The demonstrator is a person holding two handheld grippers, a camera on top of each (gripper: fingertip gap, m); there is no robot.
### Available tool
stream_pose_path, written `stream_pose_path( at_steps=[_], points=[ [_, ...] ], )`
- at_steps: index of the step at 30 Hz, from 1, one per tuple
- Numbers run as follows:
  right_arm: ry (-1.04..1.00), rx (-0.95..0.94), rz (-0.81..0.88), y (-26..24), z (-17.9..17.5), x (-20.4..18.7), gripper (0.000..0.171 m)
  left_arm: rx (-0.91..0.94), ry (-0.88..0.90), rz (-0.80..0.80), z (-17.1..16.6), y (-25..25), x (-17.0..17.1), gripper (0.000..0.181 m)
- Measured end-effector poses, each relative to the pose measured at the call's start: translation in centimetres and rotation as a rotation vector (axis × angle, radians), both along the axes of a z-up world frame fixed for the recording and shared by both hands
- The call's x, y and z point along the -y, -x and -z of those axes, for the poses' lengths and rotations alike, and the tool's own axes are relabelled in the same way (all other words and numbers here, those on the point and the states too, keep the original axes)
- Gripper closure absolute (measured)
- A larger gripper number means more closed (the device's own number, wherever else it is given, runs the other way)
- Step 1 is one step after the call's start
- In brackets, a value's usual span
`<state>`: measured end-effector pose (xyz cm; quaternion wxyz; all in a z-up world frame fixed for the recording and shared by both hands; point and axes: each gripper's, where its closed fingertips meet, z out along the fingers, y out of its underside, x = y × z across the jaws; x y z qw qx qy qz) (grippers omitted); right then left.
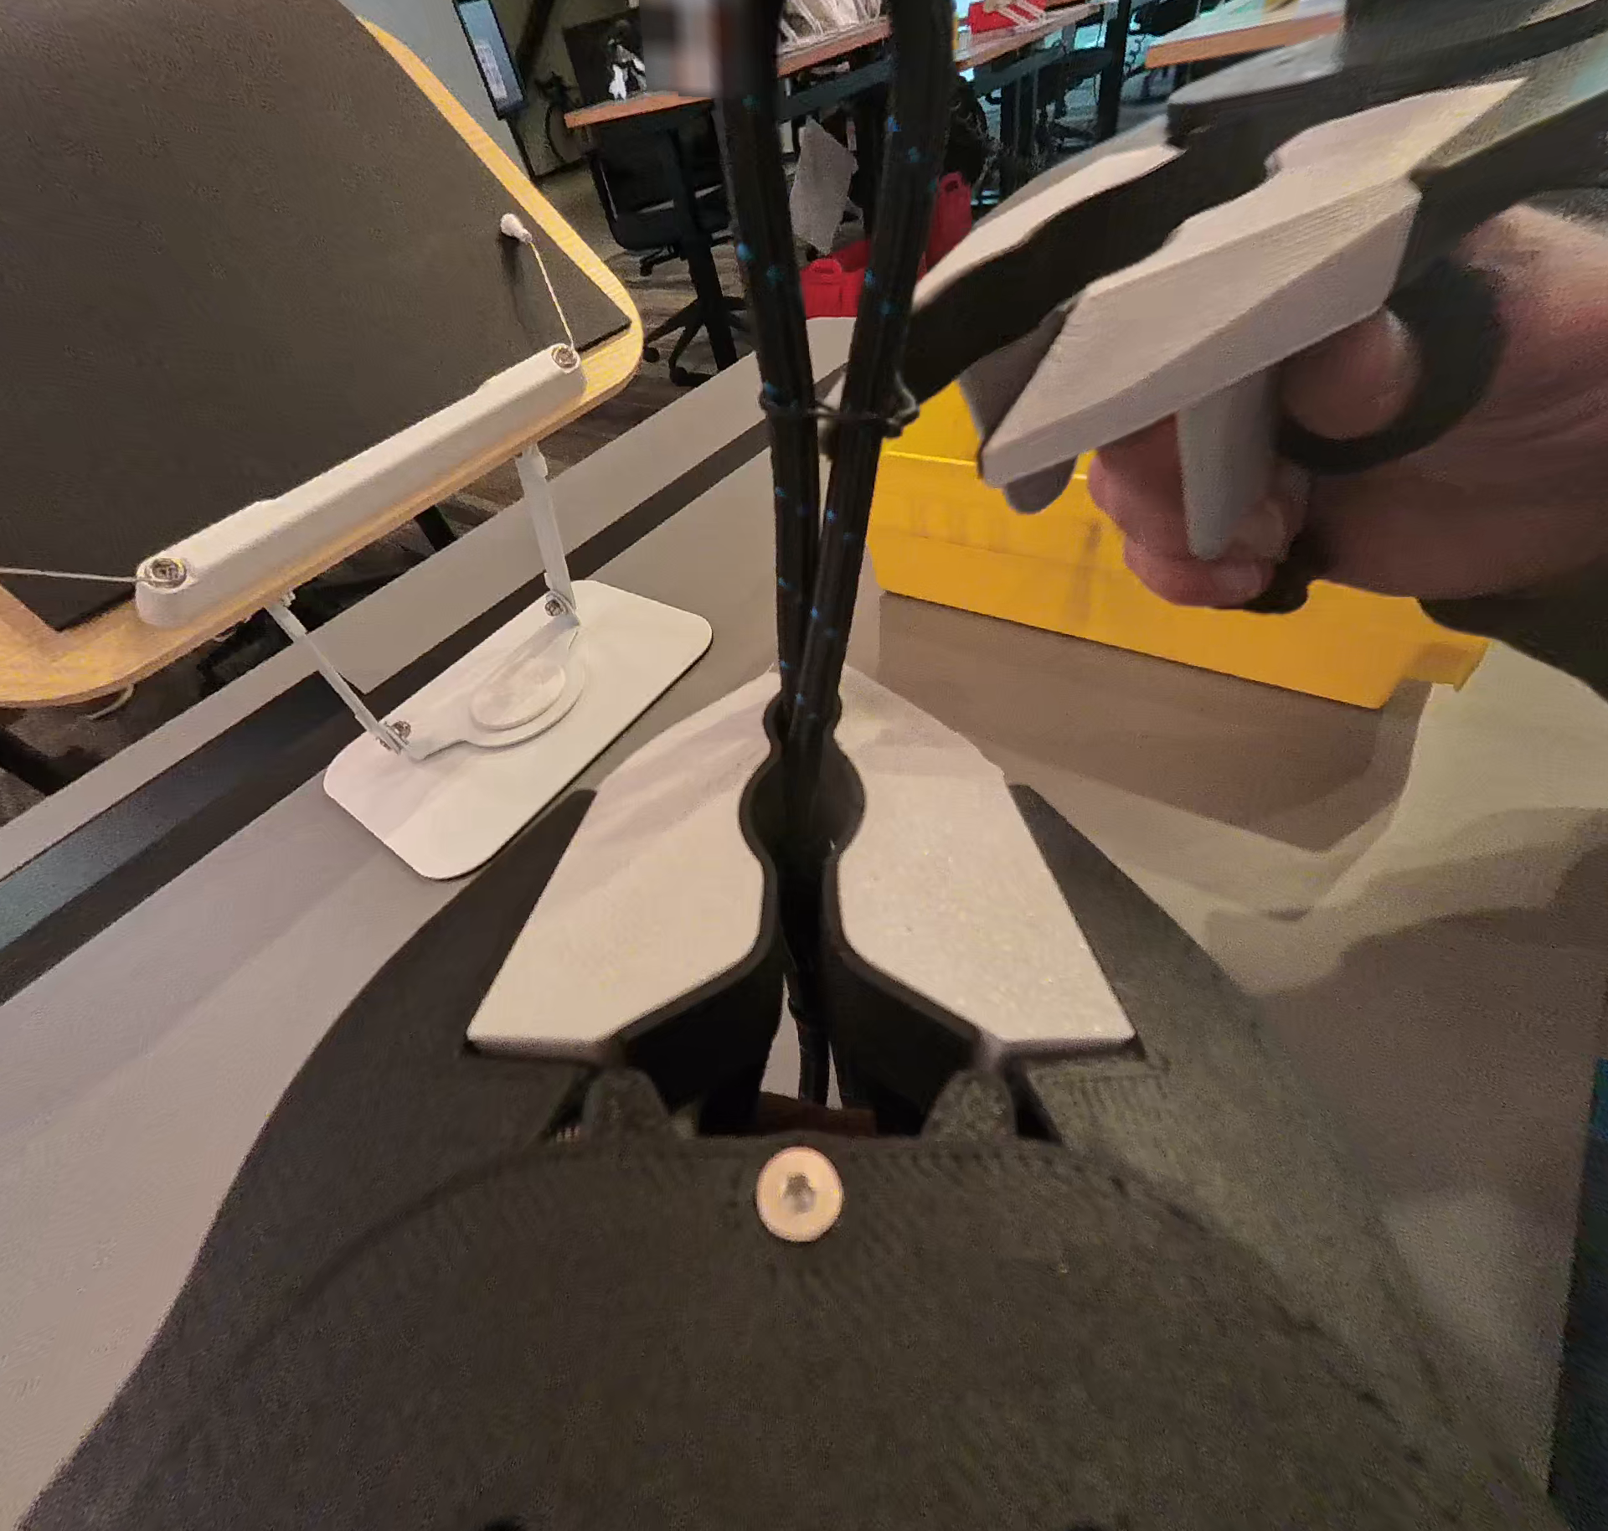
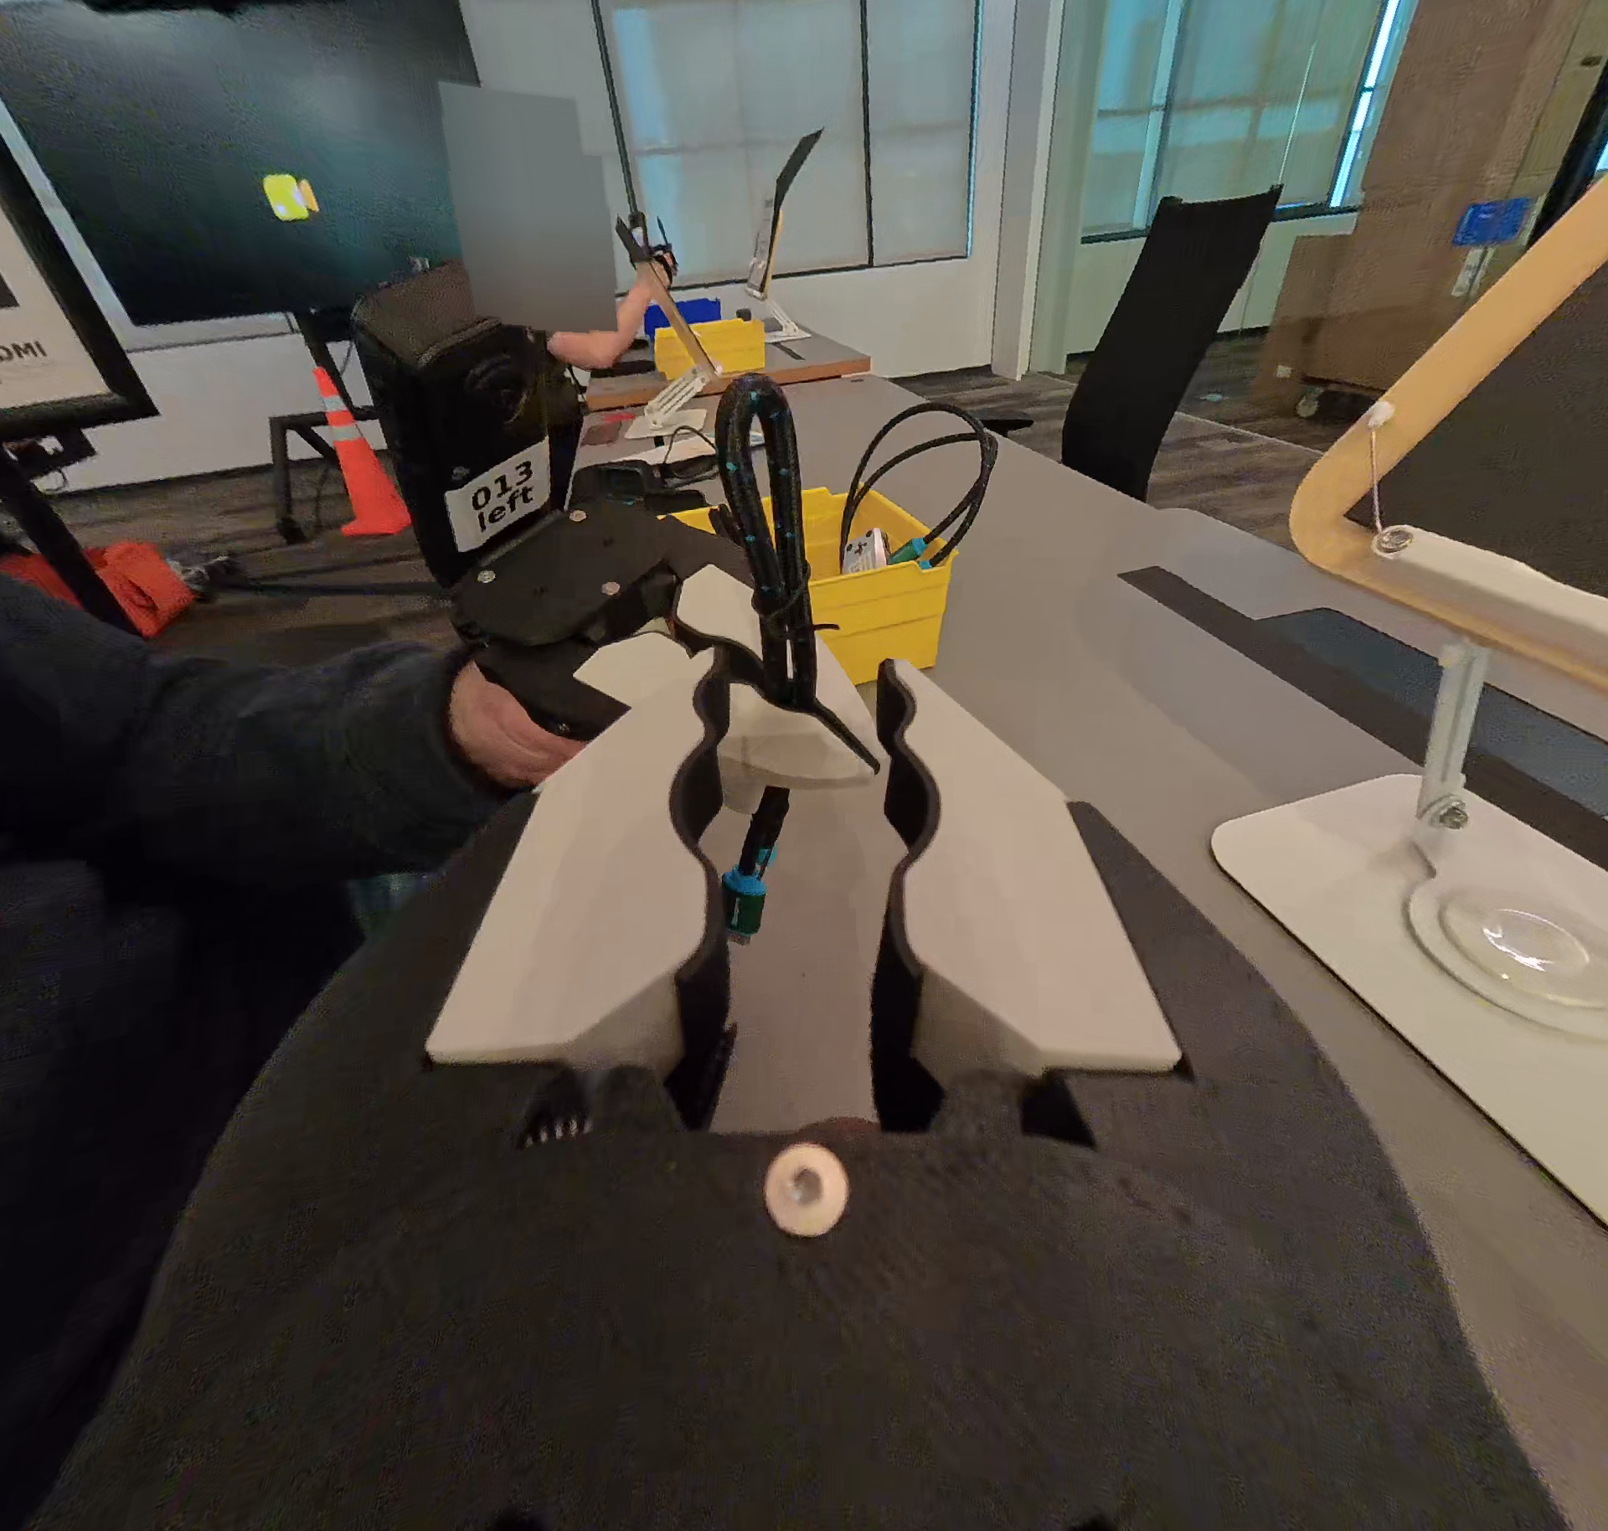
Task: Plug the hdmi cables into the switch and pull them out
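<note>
Above the grey table [image 2: 1088,619], left tongs [image 1: 805,758] clamp the bundled cable [image 1: 818,532]; right tongs [image 2: 796,758] gape apart.

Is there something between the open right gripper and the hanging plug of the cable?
Nothing visible blocks it. The teal plug hangs free below the left gripper, which is shut on the folded HDMI cable. The right gripper is open, with only bare grey table behind the plug.
</note>
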<state>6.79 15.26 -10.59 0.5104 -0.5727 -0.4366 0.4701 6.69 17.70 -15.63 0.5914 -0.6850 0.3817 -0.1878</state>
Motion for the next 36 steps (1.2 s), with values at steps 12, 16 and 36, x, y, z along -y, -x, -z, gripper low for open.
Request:
stream_pose_path(
  at_steps=[12,16,36],
  points=[
    [-0.586,0.247,0.192,-0.6,-0.5,-1.0,0.152,0.019,0.071,0.049,0.4,-1.2,0.5,0.181],
    [-0.927,0.458,0.338,-1.1,-1.0,-0.7,0.147,0.045,0.124,0.057,0.6,-1.4,0.5,0.181],
    [-0.324,0.169,0.071,0.0,-1.2,1.7,0.171,-0.015,-0.205,-0.027,-1.6,-1.1,-0.3,0.18]
  ],
)
